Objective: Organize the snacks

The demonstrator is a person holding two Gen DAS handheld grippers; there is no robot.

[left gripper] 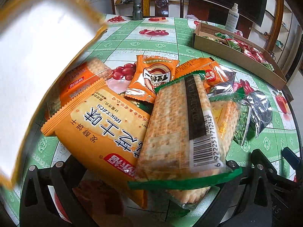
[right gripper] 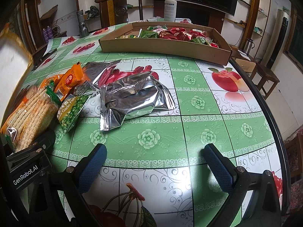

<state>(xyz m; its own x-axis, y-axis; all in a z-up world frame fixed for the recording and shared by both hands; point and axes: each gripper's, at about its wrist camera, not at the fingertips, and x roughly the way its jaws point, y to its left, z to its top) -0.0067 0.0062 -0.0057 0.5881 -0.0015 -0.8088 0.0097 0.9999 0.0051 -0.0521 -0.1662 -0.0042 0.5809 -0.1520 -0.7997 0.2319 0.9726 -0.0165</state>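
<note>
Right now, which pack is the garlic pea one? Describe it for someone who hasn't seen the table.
Start at the cardboard tray at the table's far side, then come back toward the loose pile at the left. The garlic pea pack lies at that pile's near edge, beside the silver foil packs. It alone is green-and-yellow, printed with peas and "Garlic".

You get even, soft daylight with strong fisheye bending and dark corners in both views. A blown-out, motion-blurred packet (left gripper: 37, 71) fills your left view's left side. Glare gleams on the foil packets (right gripper: 132, 98) and glossy tablecloth (right gripper: 170, 172).
</note>
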